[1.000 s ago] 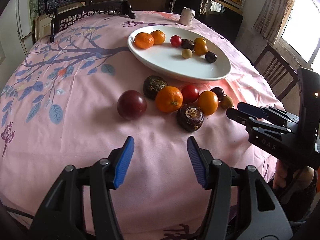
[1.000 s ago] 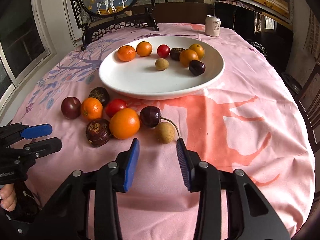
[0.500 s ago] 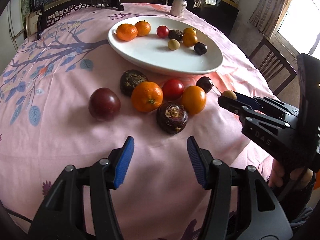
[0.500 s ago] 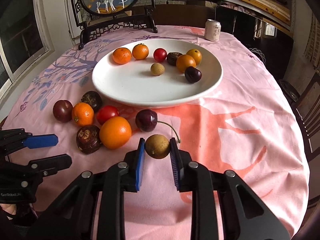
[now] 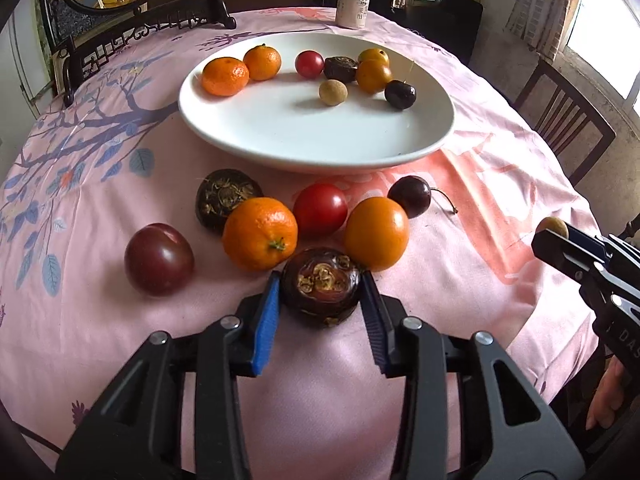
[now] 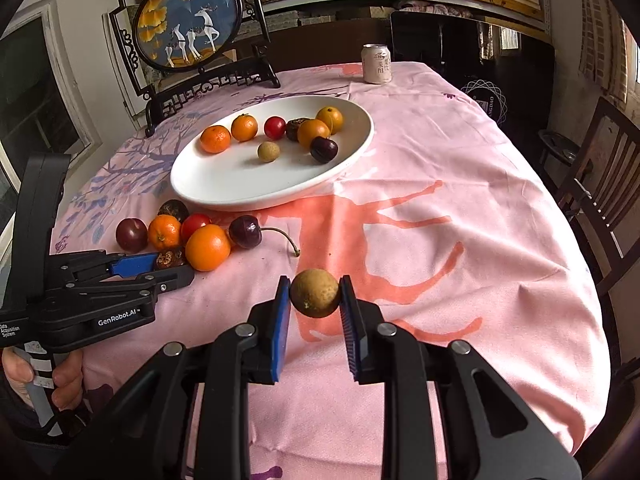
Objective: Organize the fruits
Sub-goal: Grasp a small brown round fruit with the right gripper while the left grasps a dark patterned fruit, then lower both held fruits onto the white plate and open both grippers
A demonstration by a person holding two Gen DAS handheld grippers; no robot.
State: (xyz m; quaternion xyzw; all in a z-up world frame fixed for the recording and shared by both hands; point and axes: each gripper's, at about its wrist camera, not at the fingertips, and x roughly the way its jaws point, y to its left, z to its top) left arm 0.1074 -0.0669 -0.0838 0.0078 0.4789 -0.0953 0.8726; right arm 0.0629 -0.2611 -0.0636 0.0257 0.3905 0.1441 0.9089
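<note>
Near the plate [image 6: 362, 148], on its camera side, loose fruit lies in a tight cluster on the pink cloth [image 6: 460, 208] of the counter: a plum [image 5: 159, 258], a mandarin [image 5: 260, 233], a tomato [image 5: 320, 209], an orange [image 5: 377, 233], a cherry [image 5: 410, 196] with its stem pointing away from the group, and two dark, crusty round fruits. One dark fruit [image 5: 226, 198] sits close below the plate's rim. The other, the chestnut [image 5: 320, 286], is between the blue pads of the left hand-held gripper [image 5: 320, 300]; its jaws have just been closing and now press the chestnut's sides, with the mandarin and orange crowding just beyond the fingertips.

The right hand-held gripper [image 6: 315, 300] is clamped tight on a small tan longan [image 6: 315, 293], held above the cloth, to the right of the cluster and well short of the plate. Between it and the plate's near rim the cloth lies open, apart from the cherry stem.

The plate carries eight fruits bunched along its far half, including a second longan [image 6: 268, 151] and a second cherry [image 6: 323, 149]; its near half is bare white. Beyond the plate a can [image 6: 376, 63] stands near the counter's far edge, and a framed deer picture [image 6: 188, 28] stands at the far left. Right of the plate the cloth runs clear to the counter's edge, where a chair [image 6: 604, 184] stands.
</note>
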